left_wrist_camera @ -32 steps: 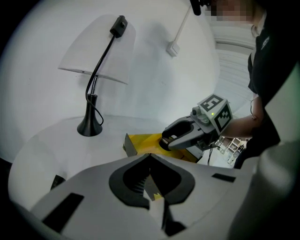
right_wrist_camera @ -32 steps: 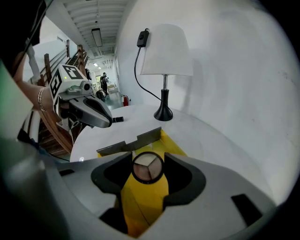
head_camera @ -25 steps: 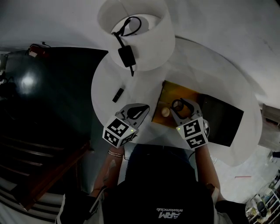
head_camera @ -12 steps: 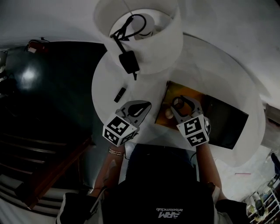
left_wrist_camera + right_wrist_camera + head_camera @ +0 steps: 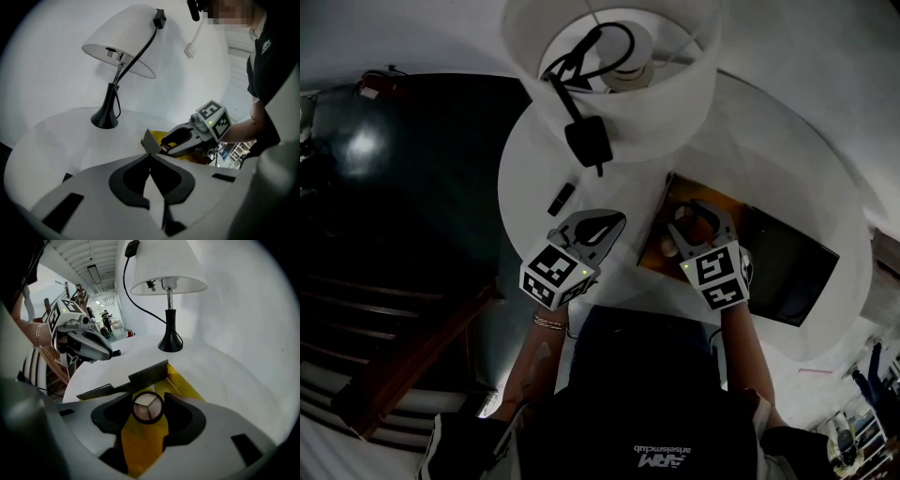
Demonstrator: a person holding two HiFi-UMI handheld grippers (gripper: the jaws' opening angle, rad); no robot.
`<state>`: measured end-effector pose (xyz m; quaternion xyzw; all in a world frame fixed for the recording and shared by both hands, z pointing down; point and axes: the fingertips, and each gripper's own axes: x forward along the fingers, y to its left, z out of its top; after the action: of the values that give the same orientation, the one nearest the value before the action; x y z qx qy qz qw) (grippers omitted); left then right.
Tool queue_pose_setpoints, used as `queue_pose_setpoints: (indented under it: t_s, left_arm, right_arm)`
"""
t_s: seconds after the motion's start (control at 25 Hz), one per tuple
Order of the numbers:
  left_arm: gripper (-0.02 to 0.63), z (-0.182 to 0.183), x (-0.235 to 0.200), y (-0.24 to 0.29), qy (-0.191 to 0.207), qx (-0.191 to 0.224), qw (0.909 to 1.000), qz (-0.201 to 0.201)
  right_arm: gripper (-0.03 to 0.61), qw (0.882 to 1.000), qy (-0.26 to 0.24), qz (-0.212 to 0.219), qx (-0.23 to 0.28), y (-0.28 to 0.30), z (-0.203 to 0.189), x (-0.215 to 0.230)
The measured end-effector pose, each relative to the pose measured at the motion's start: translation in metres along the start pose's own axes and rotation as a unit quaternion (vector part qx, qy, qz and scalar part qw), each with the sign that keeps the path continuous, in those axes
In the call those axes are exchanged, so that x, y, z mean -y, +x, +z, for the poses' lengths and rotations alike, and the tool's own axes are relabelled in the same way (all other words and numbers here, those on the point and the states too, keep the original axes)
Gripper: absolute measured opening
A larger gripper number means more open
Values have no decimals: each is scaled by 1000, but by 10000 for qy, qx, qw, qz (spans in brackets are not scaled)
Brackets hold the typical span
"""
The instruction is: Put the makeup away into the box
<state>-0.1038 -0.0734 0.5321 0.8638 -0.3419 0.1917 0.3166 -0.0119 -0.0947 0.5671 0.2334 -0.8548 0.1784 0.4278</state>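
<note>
Since a second ago the two grippers have barely shifted, while the white drum lamp shade (image 5: 614,70) now looms larger at the top centre of the head view.

The head view is dim. The near side of the open yellow-lined box (image 5: 675,202) is covered by the right gripper (image 5: 697,214), and a tan round thing (image 5: 668,248) inside it is too dark to identify. The person's dark torso cuts off the near rim of the round white table (image 5: 520,178).

The right gripper view shows more: that gripper's jaws are closed on a small round compact with three pale pans (image 5: 147,408), held at their tips above the yellow lining, behind the box's dark front wall. The left gripper (image 5: 150,157) has its jaws pressed together with nothing between them, and it hangs over bare tabletop at the lower left of the box.

The box sits close to the table's near edge, with a flat black panel (image 5: 787,272) touching its right side. Bare white surface lies between the box and the black lamp base (image 5: 169,342) in the upper middle of that view. Left of the table the room drops into dark.

By count there are two grippers, one lamp, one box, one compact, one black panel, one small black oblong (image 5: 561,199) on the table at centre left, and one black plug (image 5: 589,142) hanging on the lamp cord.
</note>
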Motion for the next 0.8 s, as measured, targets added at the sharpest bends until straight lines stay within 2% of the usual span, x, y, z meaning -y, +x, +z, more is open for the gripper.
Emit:
queue_pose_setpoints:
  t_s: [0.8]
  left_arm:
    - [17,-10,-13,1,-182,-29,9997,143]
  right_arm:
    - [230,10000,58,47,-60,14,-1,5]
